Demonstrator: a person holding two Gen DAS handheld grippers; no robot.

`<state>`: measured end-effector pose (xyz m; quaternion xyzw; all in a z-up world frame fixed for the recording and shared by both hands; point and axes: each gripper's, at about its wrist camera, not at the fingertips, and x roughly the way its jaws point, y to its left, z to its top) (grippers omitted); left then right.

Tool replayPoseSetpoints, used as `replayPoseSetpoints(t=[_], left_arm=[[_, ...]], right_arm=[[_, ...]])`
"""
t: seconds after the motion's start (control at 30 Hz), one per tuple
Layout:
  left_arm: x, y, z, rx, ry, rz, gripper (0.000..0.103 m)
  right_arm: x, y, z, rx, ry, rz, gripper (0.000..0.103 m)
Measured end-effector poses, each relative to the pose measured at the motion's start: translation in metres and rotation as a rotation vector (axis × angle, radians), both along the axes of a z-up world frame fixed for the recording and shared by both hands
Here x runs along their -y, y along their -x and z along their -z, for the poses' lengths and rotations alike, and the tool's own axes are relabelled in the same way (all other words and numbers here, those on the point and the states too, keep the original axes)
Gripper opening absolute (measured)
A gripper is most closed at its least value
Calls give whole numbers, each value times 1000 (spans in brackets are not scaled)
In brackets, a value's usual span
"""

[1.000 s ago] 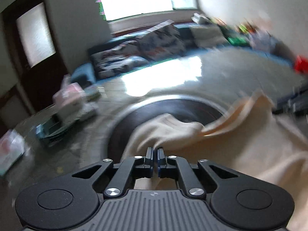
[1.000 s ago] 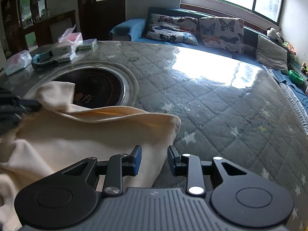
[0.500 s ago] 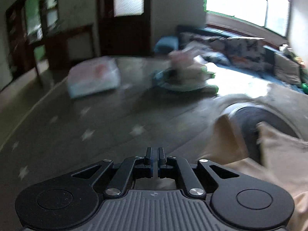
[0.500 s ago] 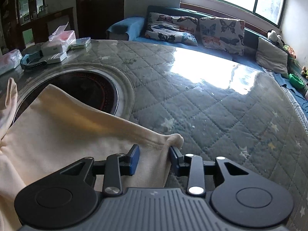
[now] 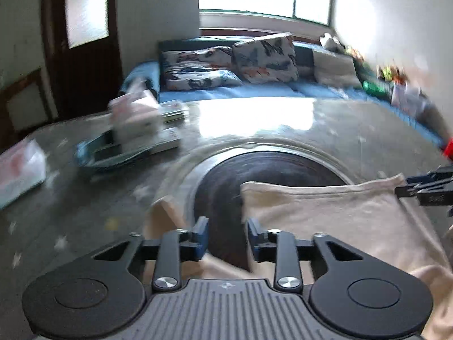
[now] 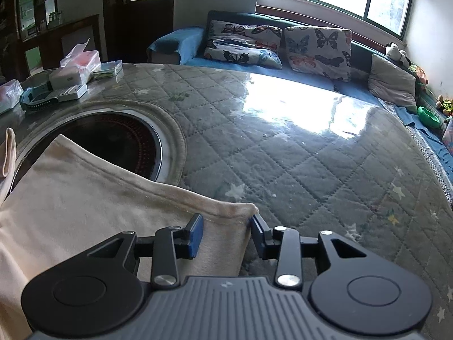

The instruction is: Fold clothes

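Your left tool (image 5: 225, 235) is hanging open with nothing between its jaws, over the dark round plate (image 5: 271, 170) in the table (image 6: 297, 153). Your right tool (image 6: 226, 233) is gaping too (its jaws straddling a hemmed corner), the cream cloth (image 6: 85, 198) lying partly across that plate.

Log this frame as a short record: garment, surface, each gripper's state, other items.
garment: cream cloth, spread flat, partly over the dark round inset
surface: quilted grey table cover
left gripper: open, over a cloth edge
right gripper: open, straddling the cloth's corner
other items: boxes at far left; sofa with butterfly cushions
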<state>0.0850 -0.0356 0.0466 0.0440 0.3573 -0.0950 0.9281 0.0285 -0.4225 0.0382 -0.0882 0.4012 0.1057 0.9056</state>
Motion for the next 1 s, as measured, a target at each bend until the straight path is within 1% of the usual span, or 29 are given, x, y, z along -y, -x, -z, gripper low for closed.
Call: replayPoseSetpoints(t=[0.13,0.23,0.27,0.3,0.37,0.4,0.43,0.47,0.5,0.6,0.67,0.73,0.8,0.9,0.93,0.97,1.0], left_arm=[[19,-28,18,-39,-50,27,42],[26,-39,29,-69,-80,28,40],[26,-41,31,-80,-73,33,31],[25,-43,33,-87,-63,41,27],[26,-44,33,-86,-54,56,9],[27,-45,32,-77,-55,58,7],[27,-46,30,-63,-54,57,3],[27,-47,28,-50,-53,56,3],[27,-48,24,-29,-44,50,2],[21,-53,9,44,8,12,2],[17,-60,3,72,27,-21,2],[15,-68,4,72,22,-46,3],[11,-73,8,44,20,-61,5],[1,-64,10,27,14,-66,6],[-2,-58,9,29,13,-65,8],[-6,-51,8,35,8,-67,13],[-10,-43,5,42,0,-73,16]], right_arm=[[7,1,-2,-16,-18,0,38],[10,1,-1,-27,-25,-3,37],[11,0,1,-30,-29,-4,37],[11,-1,2,-35,-35,-4,36],[11,-3,3,-40,-49,-6,33],[11,-5,3,-43,-56,-10,28],[10,-6,3,-45,-63,-14,16],[10,-8,2,-47,-68,-20,11],[8,-10,1,-44,-70,-25,9],[2,-14,-7,9,-54,-38,8],[-1,-20,-10,32,-52,-37,8],[-3,-26,-13,49,-51,-31,8],[-6,-33,-15,65,-51,-25,10],[-8,-27,-19,63,-50,-45,12],[-8,-24,-20,61,-50,-53,15],[-8,-21,-21,59,-50,-62,16],[-9,-18,-22,56,-50,-70,18]])
